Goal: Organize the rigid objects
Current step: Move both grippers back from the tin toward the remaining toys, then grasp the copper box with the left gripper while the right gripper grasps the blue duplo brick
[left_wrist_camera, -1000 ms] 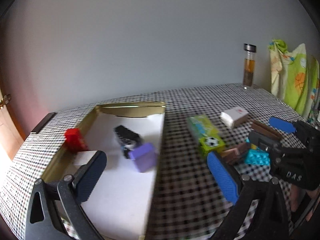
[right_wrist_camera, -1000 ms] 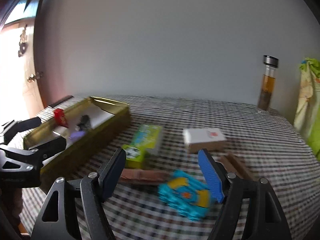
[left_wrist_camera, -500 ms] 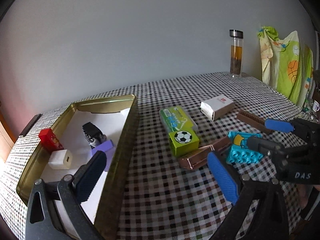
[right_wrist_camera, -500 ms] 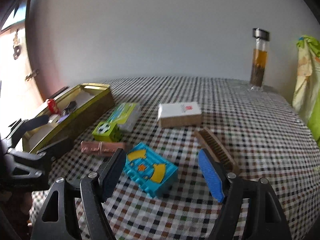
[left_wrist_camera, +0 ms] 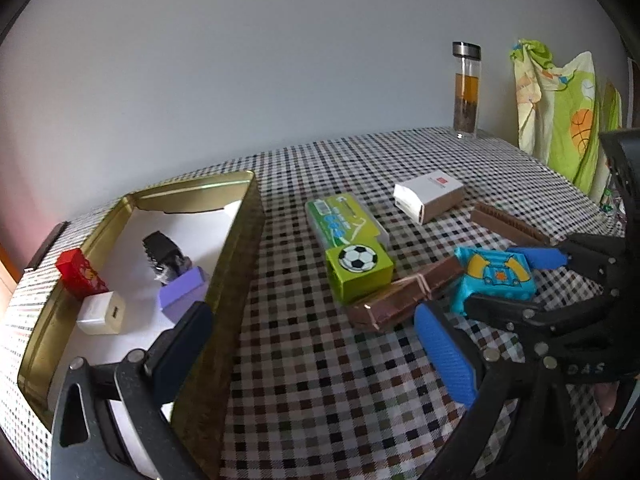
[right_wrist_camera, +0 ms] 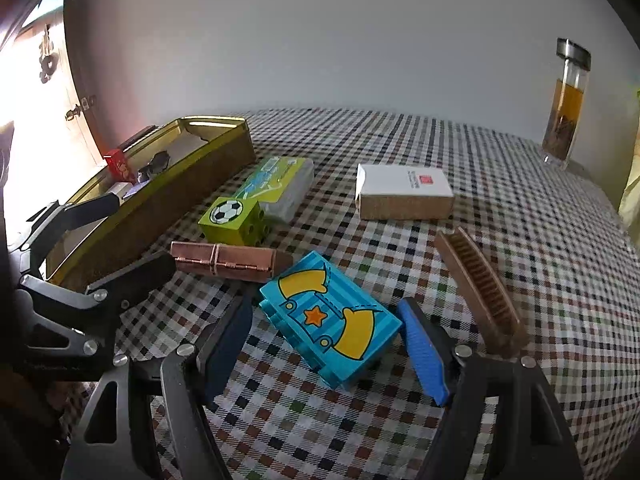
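Right wrist view: right gripper spread wide, blue block lying between the fingers on the checked cloth, contact unclear
Left gripper: spread, empty, straddling the gold tin wall
Beyond: copper bar, green football block, white box
Writing: none legible

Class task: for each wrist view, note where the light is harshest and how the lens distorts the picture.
Right wrist view: the doorway at the left edge is blown out to white, washing out the gold tin beside it. Left wrist view: even, soft light, no glare. Both views: fisheye bends the checkered tablecloth and leaves dark corners.
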`<state>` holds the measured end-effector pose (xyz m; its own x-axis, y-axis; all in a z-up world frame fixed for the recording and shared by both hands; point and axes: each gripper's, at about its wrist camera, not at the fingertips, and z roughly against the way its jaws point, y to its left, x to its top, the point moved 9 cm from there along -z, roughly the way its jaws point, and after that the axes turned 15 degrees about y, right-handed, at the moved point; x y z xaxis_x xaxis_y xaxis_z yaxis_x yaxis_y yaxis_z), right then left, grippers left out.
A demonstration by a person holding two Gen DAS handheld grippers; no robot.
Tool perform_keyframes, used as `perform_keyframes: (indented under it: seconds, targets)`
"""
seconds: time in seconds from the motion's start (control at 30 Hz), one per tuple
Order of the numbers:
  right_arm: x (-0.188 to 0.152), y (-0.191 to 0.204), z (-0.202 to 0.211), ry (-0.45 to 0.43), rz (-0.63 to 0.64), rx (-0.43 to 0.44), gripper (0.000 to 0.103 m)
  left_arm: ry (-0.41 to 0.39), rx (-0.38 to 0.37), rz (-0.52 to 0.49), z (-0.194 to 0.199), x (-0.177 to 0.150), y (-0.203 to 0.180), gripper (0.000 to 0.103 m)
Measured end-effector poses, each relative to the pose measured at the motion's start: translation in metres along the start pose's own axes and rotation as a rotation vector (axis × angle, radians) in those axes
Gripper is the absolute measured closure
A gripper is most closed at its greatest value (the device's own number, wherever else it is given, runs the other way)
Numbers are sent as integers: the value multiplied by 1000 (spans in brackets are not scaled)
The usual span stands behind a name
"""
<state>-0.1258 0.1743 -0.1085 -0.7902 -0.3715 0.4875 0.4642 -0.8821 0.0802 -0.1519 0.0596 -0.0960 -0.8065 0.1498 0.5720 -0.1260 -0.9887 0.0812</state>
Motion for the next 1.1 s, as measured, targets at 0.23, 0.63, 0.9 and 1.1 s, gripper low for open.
perform_keyframes:
  seconds: [0.23,0.63,0.9,1.1]
  targets:
    - [-3,7,0,1,29,7,42,2,-14,-8,-1,2,-2,1]
    - [-4,-37,18,-101,-181,30,42,12,-54,-52,-9,7,-22,3]
    - [-4,-40,21,-117,-208,2,42,81,-107,-138,-16,-4,-45,3]
    - [-4,-41,21,-119,-202,-17,42,141,-128,-192,-25,-9,-58,2]
